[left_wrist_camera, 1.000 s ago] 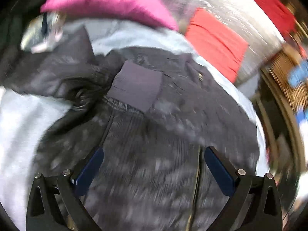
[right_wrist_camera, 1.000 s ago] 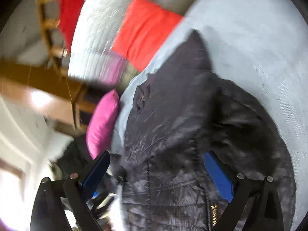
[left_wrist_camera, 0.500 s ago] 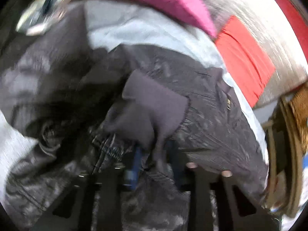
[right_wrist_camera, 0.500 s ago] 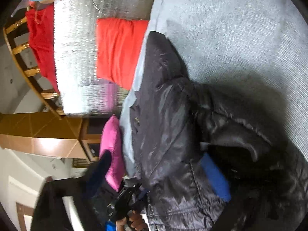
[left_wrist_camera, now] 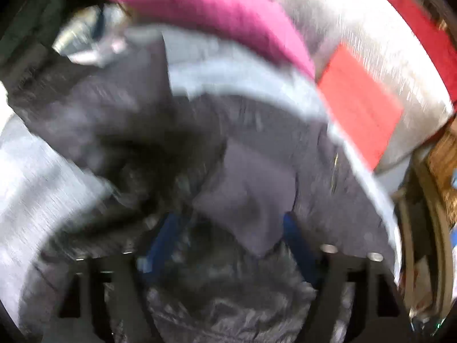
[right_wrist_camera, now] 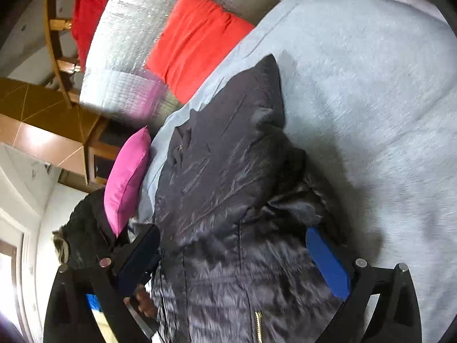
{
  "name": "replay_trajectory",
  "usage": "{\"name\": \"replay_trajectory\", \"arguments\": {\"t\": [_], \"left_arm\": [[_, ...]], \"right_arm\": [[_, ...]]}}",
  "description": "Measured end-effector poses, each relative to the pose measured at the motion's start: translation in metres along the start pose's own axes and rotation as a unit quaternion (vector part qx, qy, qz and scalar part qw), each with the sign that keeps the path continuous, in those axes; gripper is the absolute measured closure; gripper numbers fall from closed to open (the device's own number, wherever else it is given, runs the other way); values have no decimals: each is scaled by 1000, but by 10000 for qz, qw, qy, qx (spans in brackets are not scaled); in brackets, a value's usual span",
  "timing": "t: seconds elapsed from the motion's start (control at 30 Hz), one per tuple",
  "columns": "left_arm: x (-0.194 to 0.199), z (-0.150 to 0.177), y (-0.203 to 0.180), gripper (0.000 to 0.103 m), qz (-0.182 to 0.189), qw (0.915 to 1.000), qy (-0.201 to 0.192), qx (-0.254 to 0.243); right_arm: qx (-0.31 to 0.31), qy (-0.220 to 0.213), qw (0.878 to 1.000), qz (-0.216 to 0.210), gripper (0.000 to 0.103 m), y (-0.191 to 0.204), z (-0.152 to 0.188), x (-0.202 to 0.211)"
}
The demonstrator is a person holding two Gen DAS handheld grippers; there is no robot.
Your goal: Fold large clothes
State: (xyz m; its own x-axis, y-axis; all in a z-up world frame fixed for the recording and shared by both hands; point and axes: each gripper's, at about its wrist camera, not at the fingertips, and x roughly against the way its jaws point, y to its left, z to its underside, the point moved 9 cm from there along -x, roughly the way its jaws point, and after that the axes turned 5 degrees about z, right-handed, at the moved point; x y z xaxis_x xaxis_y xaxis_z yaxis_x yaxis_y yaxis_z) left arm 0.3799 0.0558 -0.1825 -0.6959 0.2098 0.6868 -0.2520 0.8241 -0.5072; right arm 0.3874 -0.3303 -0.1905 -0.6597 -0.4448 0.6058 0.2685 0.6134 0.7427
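Black puffer jacket [right_wrist_camera: 228,200] lies on the grey-covered bed [right_wrist_camera: 371,100], long axis running away from both tongs toward the red cushion [right_wrist_camera: 197,43]. Left tongs [left_wrist_camera: 228,234] opening, ribbed cuff [left_wrist_camera: 251,200] between blue pads, grip unclear in blur. Right tongs [right_wrist_camera: 234,260] opening wide, straddling the quilted body, holding nothing. Only the right view shows the jacket's far pointed end.

Home bedroom: bed [right_wrist_camera: 371,85], pillows [right_wrist_camera: 197,43].
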Motion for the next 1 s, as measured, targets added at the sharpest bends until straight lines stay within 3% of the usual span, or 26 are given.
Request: {"name": "replay_trajectory", "arguments": {"t": [0.1,0.2,0.23,0.27,0.3,0.33,0.43,0.47,0.53,0.6,0.67,0.73,0.8,0.87,0.9,1.0], "left_arm": [[4,-9,2,17,248,9992,-35,309],[-30,0,-3,17,355,9971,598,304],[-42,3,1,30,240,9965,727,330],[-46,7,2,48,190,9962,797,302],[-51,11,5,90,49,9953,956,146],[-53,12,4,89,37,9946,1036,1],[-26,1,-5,91,-83,9974,519,-487],[-14,-2,-4,91,-58,9977,382,-550],[-1,-2,1,91,-265,9973,190,-655],[-13,7,8,87,-652,9923,405,-970],[-18,9,14,81,-622,9918,537,-976],[0,-3,20,47,-672,9945,245,-763],[28,-19,18,41,-725,9943,-351,-699],[53,-30,14,33,-975,9876,-931,-807],[61,-30,7,33,-918,9858,-1081,-899],[52,-10,-35,33,-487,9827,-857,-1570]], "right_arm": [[-68,-337,9994,-79,0,-4,-19,20],[-66,-568,9984,2,0,-7,-43,24],[-8,-591,9982,42,0,-7,-51,20],[51,-599,9981,99,0,-7,-52,20],[153,-587,9979,240,0,-8,-59,13],[276,-533,9975,380,0,-9,-64,4],[538,-254,9955,737,4,-12,-76,-20],[619,-209,9945,824,8,-13,-79,-24],[938,-237,9894,1087,29,-10,-89,-32],[1032,-276,9876,1152,34,-10,-97,-39],[934,-167,9886,1169,34,-13,-100,-50],[637,-80,9928,1007,32,-19,-100,-58],[561,-155,9951,802,16,-19,-101,-55],[506,-300,9956,729,15,-19,-104,-49],[476,-298,9963,646,15,-19,-106,-48],[506,-113,9970,572,15,-15,-109,-59]]}}
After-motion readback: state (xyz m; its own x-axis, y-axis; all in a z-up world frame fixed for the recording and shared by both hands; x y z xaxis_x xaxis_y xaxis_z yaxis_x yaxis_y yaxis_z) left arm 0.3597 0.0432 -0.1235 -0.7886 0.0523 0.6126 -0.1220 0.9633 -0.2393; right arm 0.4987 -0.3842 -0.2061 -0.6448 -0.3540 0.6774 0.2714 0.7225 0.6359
